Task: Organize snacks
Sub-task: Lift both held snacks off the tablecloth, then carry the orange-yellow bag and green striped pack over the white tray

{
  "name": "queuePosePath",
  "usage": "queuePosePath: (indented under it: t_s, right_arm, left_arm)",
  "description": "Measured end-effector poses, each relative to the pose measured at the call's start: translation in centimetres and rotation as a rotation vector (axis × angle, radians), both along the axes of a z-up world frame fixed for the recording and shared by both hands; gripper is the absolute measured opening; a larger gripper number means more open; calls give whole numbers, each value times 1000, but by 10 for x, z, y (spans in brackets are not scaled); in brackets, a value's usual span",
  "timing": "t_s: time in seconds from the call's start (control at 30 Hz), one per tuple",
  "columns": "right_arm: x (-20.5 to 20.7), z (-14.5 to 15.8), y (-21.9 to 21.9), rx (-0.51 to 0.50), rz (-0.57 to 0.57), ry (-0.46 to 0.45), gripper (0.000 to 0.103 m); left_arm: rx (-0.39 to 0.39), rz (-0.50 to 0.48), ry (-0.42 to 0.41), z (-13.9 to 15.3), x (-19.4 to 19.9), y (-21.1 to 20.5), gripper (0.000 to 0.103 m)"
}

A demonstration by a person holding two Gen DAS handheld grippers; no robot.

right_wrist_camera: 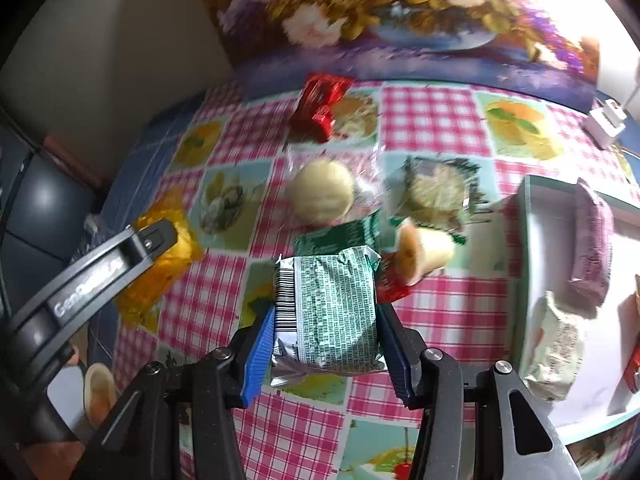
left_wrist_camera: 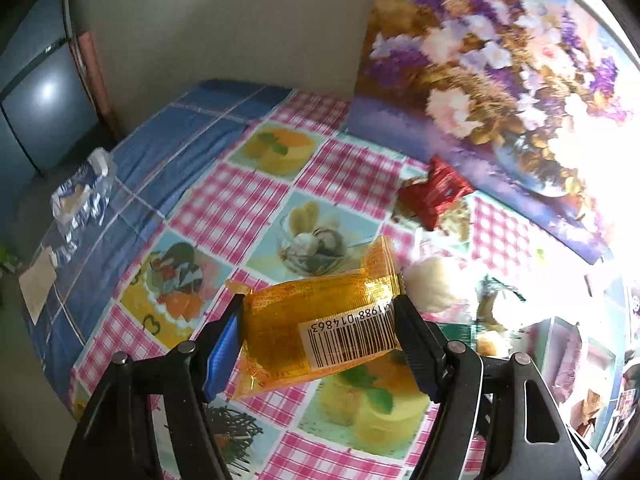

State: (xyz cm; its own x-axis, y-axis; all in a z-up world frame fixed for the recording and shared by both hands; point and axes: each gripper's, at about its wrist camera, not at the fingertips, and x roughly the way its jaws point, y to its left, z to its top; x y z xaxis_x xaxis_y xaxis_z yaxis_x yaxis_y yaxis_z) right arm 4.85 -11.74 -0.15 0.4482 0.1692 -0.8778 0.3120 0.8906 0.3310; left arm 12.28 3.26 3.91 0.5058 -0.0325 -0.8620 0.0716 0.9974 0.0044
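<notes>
Beside the white tray at the right edge of the checked surface, the sorting is partly done, by my reading. Inside the tray lie a purple packet along its far side and a pale cream packet nearer the camera; something red shows at the tray's outer edge, too cropped to name.

Both tools carry a snack clear of the surface. The left tool is closed on an orange packet, its pads pressing the two short ends. The packet's long axis runs from finger to finger, barcode side up, one crimped end poking up and away, well left of the tray. The right tool is clamped on a green and silver packet, pads on its two long sides. Its long axis points away from the camera, along the fingers, with the barcode strip on its left edge; it hangs just left of the tray.

Left of the tray, loose snacks are not yet sorted: a red packet farthest off, by the flower picture; a round pale bun in clear wrap; a torn-edged packet of biscuits near the tray wall; a cone-shaped pastry and a green wrapper behind the held packet.

I judge roughly half remains, starting with these two carried packets.
</notes>
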Motion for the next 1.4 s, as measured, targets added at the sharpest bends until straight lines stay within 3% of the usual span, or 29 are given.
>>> queuePosePath:
  t_s: [0.5,0.8,1.2,1.4]
  right_arm:
    - [-47,32,-100,-22,-267,-75,53]
    - [-87,50,-163,-107,-454,-97,53]
    - [-140,55,-217,-176,-627,-68,53]
    - [-162,60,-232,-190,-681,-82,54]
  left_arm:
    - [3,-169,-105,43,-38,-87,74]
    - [8,-300,-137,52,-64,-147,74]
    - [7,-487,-113,36,-106,-220,74]
    - [-6,-560,-53,17,-124,-245,74]
